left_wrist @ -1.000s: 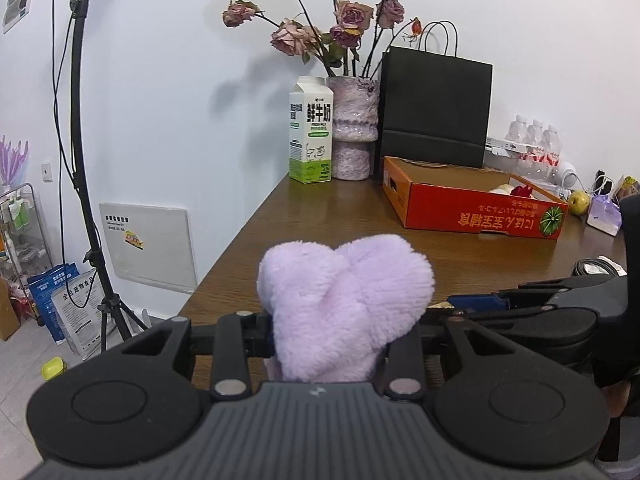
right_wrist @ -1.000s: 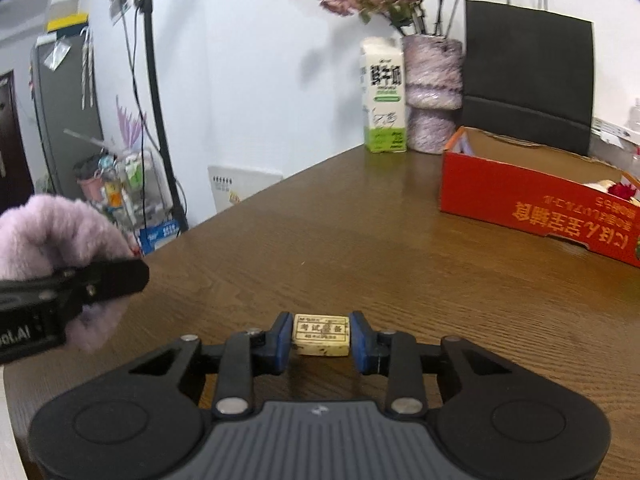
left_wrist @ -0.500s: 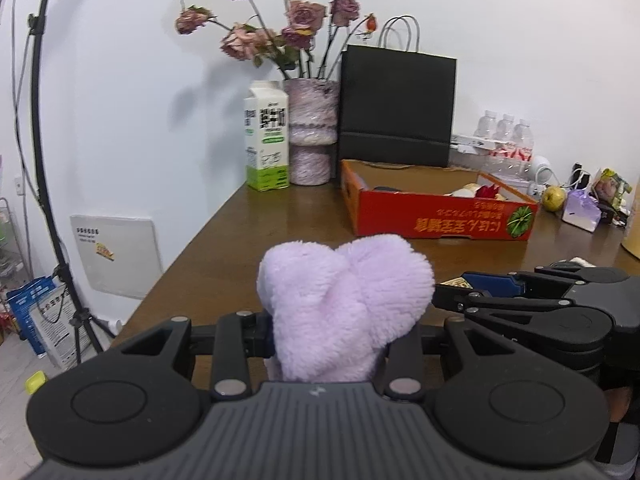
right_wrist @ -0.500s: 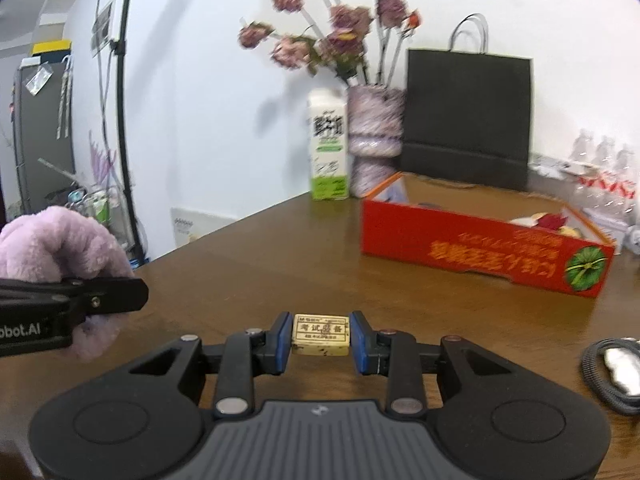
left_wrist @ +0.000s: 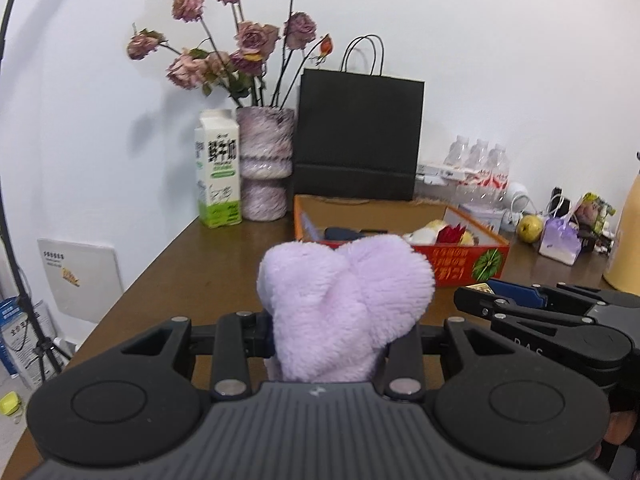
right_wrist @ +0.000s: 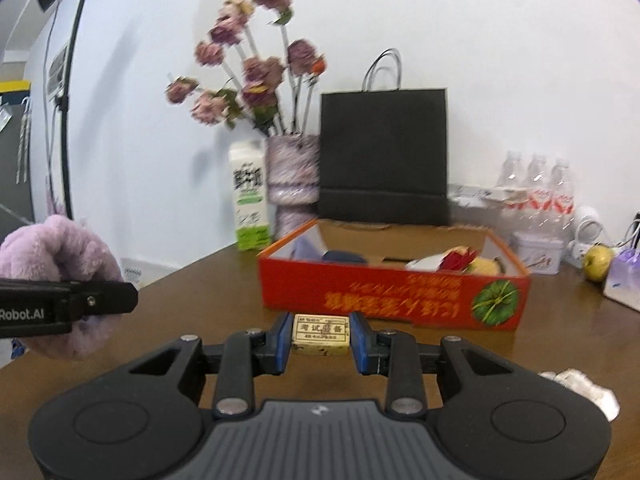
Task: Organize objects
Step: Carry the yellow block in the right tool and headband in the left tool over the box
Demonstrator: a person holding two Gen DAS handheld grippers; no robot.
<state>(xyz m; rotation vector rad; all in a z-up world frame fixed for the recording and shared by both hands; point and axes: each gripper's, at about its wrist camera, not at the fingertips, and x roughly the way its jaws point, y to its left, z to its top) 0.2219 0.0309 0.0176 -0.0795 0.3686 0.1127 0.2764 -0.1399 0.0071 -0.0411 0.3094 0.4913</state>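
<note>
Lilac plush, a heart-shaped plush toy (left_wrist: pixel 344 304), sits clamped between the fingers of the left gripper (left_wrist: pixel 332 336), held above the brown wooden table (left_wrist: pixel 180 280); its lower end is hidden behind the gripper body, and the pads pressing it are mostly buried in the fur. From the right wrist view the same toy (right_wrist: pixel 60 280) shows at the far left, half cut off by the frame edge. Left of the table a black light stand (left_wrist: pixel 12 240) runs out of frame top and bottom. At the back, from left: a milk carton (left_wrist: pixel 218 168), a mottled vase (left_wrist: pixel 264 164) of dried roses (left_wrist: pixel 240 44) with the top blooms cropped, then a black paper bag (left_wrist: pixel 360 136). In front of the bag lies the red cardboard box (right_wrist: pixel 396 300); its contents are hard to read, something dark, something red, something pale yellow, all partly masked by the near wall. Right gripper (right_wrist: pixel 320 340) has its blue-padded fingers pressed together on a small yellowed eraser (right_wrist: pixel 321 334) with printed characters, carried just short of the box's near wall. This view is smeared, so the flowers and print blur. Farther right: water bottles (left_wrist: pixel 478 160) in shrink wrap, a yellow-green fruit (left_wrist: pixel 530 229), a small lilac pouch (left_wrist: pixel 560 240), and clutter too small to name. A crumpled white thing (right_wrist: pixel 580 388) peeks out behind the right gripper's body.
</note>
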